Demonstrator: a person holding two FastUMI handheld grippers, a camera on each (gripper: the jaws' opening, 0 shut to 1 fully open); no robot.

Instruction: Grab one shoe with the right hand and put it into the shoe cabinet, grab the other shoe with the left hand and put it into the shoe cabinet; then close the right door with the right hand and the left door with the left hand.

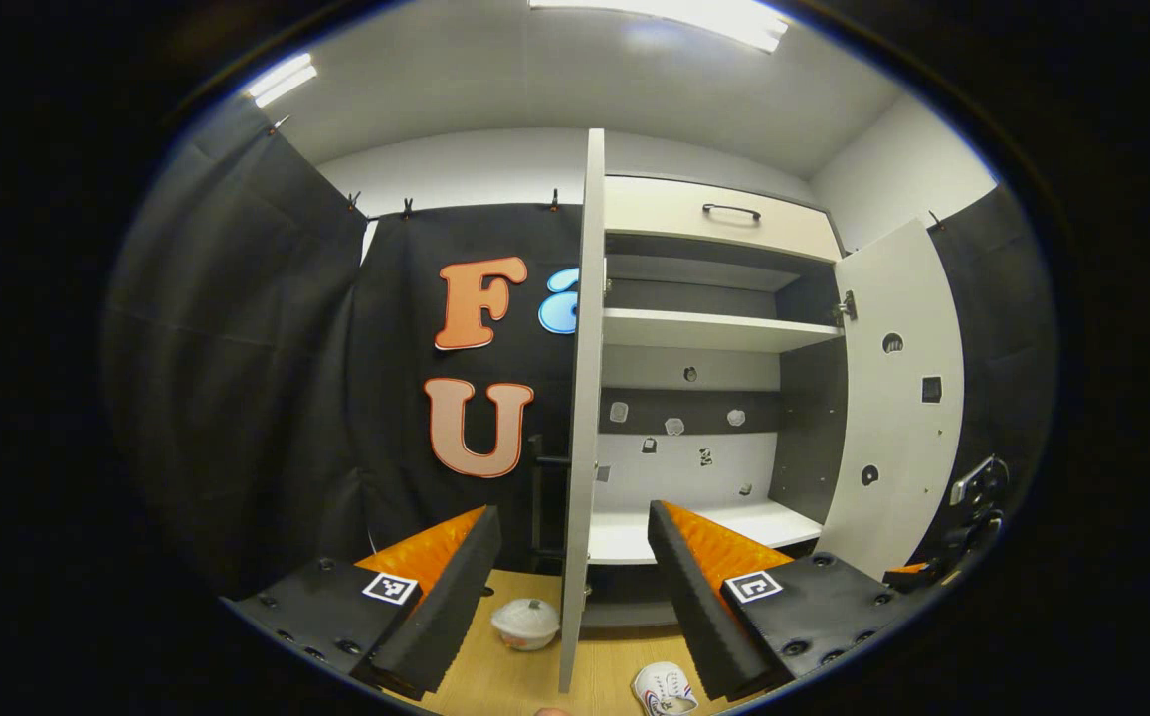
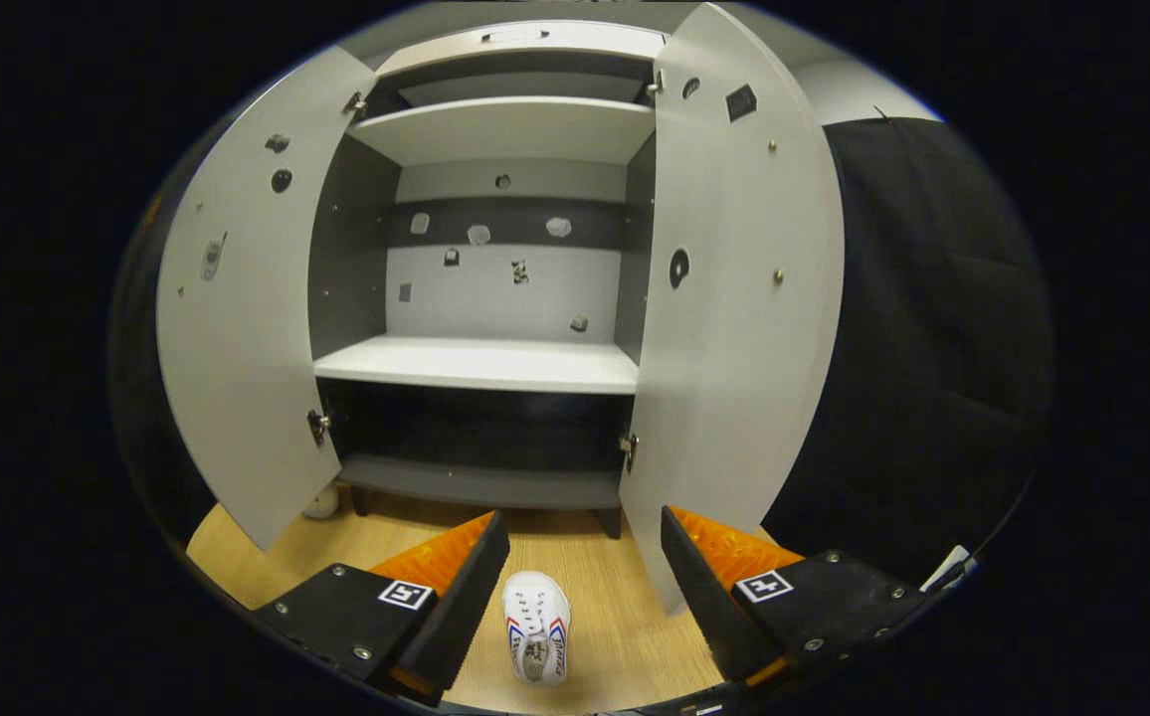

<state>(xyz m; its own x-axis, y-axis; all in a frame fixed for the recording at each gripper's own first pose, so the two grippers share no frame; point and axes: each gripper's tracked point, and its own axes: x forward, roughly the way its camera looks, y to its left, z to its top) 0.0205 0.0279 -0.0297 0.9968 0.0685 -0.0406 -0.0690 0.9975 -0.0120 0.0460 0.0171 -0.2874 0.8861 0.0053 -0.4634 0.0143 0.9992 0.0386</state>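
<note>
White two-door shoe cabinet point(image 2: 480, 363) stands with both doors swung wide; shelves bare. Right hand-held gripper point(image 2: 575, 587) hangs above the pale wooden floor point(image 2: 625, 636), fingers spread wide, nothing between them. White low-top sneaker with red-and-blue side stripes point(image 2: 536, 626) lies on the floor below the gap, in front of the cabinet. Left hand-held gripper point(image 1: 575, 587), also wide and holding nothing, faces the left door's edge point(image 1: 583, 418). Second white shoe point(image 1: 527, 623) sits on the floor left of that door.

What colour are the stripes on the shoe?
Red and blue, on a white shoe; clearest in the right gripper view.
</note>
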